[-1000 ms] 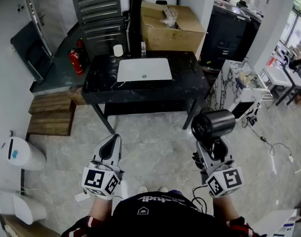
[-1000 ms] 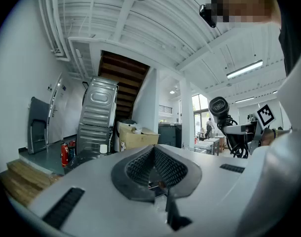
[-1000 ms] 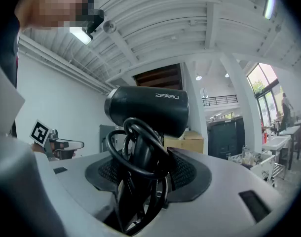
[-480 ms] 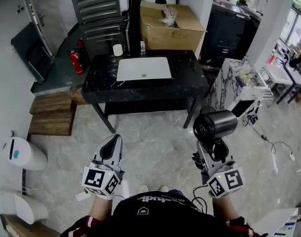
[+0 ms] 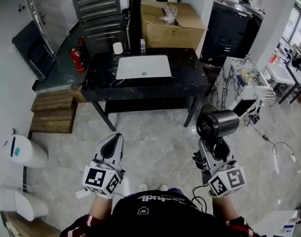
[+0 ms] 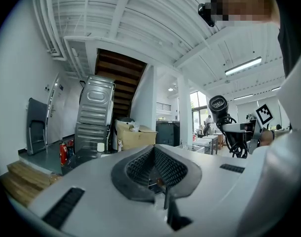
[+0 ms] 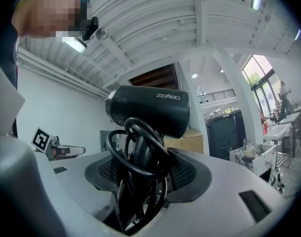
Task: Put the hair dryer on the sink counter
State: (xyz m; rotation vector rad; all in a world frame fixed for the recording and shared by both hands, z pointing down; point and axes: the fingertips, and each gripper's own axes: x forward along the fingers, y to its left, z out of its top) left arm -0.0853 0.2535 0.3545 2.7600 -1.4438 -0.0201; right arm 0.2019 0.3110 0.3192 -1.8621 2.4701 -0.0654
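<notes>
A black hair dryer with its cord coiled round the handle stands upright in my right gripper, which is shut on the handle. In the right gripper view the hair dryer's barrel lies across the top and the looped cord fills the jaws. My left gripper is shut with nothing in it, and its pads meet. Both grippers hang over the floor, well short of the black marble sink counter with its white basin.
On the counter's far edge stand a white cup and a small bottle. A cardboard box sits behind. A fire extinguisher, wooden steps and a white bin are at left, a marble side table at right.
The hair dryer in my right gripper has edged slightly to the right in the head view. The left gripper has kept still.
</notes>
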